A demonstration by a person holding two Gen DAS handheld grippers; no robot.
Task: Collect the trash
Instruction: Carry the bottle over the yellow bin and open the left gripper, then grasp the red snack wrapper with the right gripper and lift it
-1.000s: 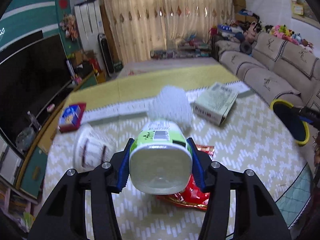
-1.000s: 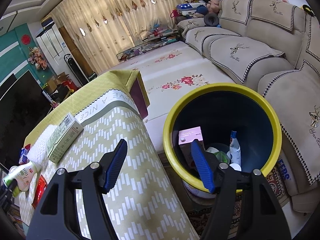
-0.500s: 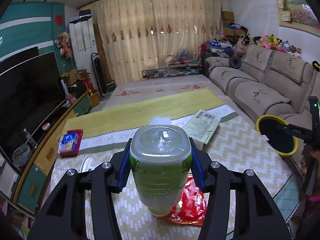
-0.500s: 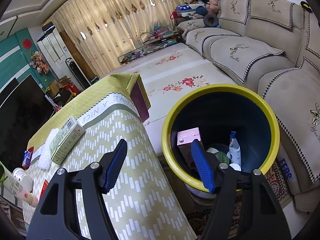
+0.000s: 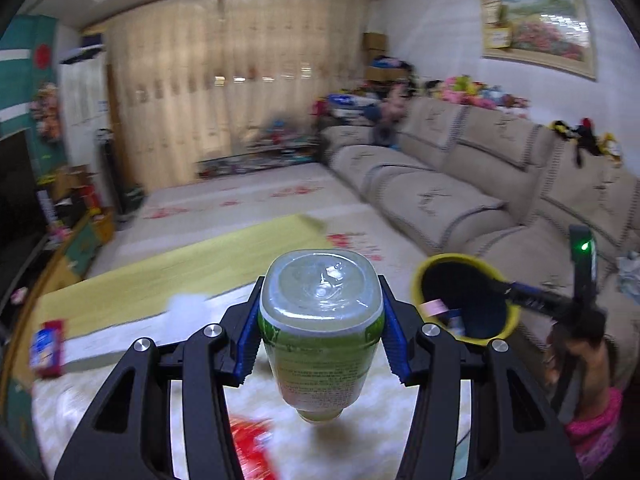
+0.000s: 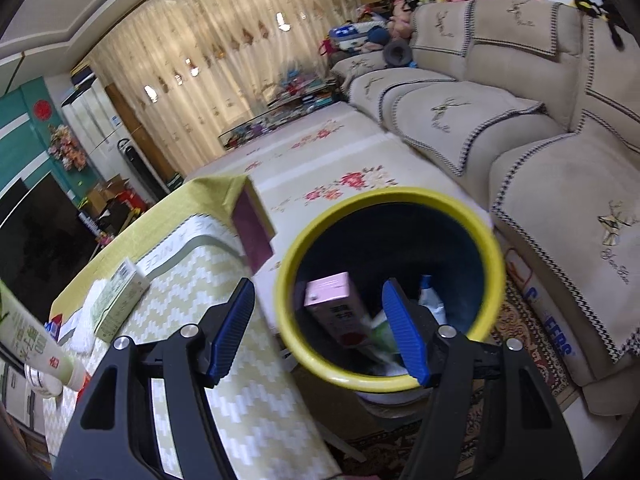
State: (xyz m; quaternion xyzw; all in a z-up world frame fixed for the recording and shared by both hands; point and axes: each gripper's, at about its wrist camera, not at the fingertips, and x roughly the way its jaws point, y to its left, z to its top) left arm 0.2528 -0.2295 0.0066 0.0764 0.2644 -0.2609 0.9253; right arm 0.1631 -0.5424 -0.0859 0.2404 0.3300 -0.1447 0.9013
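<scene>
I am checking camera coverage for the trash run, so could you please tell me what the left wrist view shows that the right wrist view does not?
Only the left wrist view shows the left claw shut on the green-labelled bottle, bottom towards the camera, a red wrapper on the table below it, and the framed painting.

Only the right wrist view shows the empty right claw, open, and the bin's contents, such as a pink carton.

Both show the yellow-rimmed bin, the bottle, the table and the sofa.

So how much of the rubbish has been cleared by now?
Some is done: a pink carton already sits in the yellow bin. The left gripper holds a green bottle. Left on the table: a box and a red wrapper.
</scene>
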